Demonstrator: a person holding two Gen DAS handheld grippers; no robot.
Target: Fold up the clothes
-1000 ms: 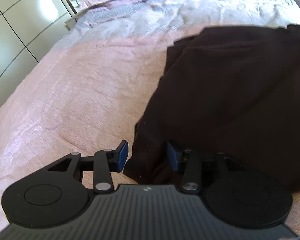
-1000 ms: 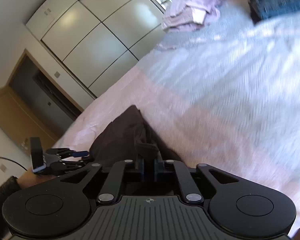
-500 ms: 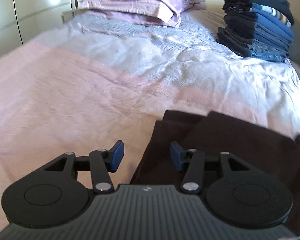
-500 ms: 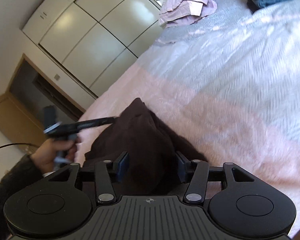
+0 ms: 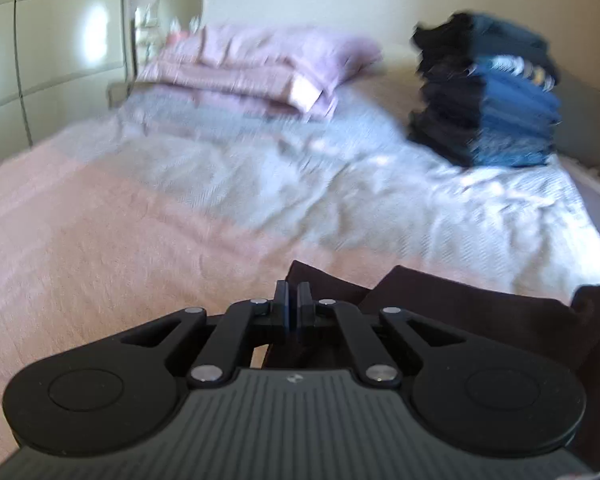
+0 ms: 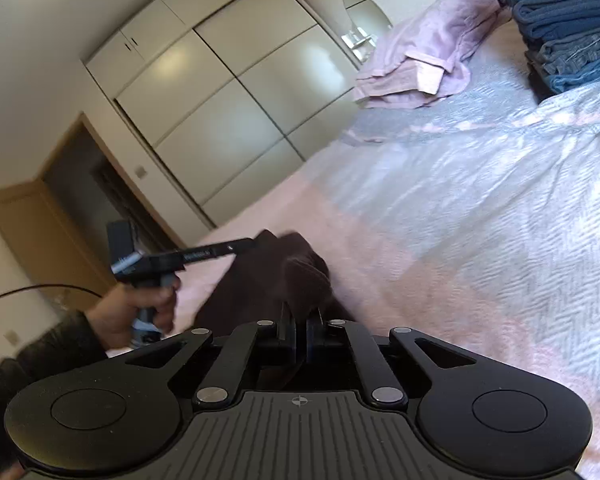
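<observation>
A dark brown garment (image 5: pixel 460 312) lies bunched on the pink bedspread (image 5: pixel 100 248). My left gripper (image 5: pixel 293 300) sits at the garment's left corner, jaws closing tight together with the fabric edge pinched between them. In the right wrist view, a hand (image 6: pixel 140 312) holds that left gripper (image 6: pixel 252 245), its tip at the garment's (image 6: pixel 268 280) far corner. My right gripper (image 6: pixel 301 334) is at the near edge, its jaws closing on a thin fold of the dark cloth.
A tall stack of folded dark and blue clothes (image 5: pixel 488 120) stands at the back right of the bed. Pink pillows (image 5: pixel 252 72) lie at the head. Pale wardrobe doors (image 6: pixel 220 92) and a doorway (image 6: pixel 80 208) are to the left.
Both grippers stood open around the garment's edges half a second ago and are now closed on the cloth. The left gripper moved to the garment's corner and now points flatter along the bed.
</observation>
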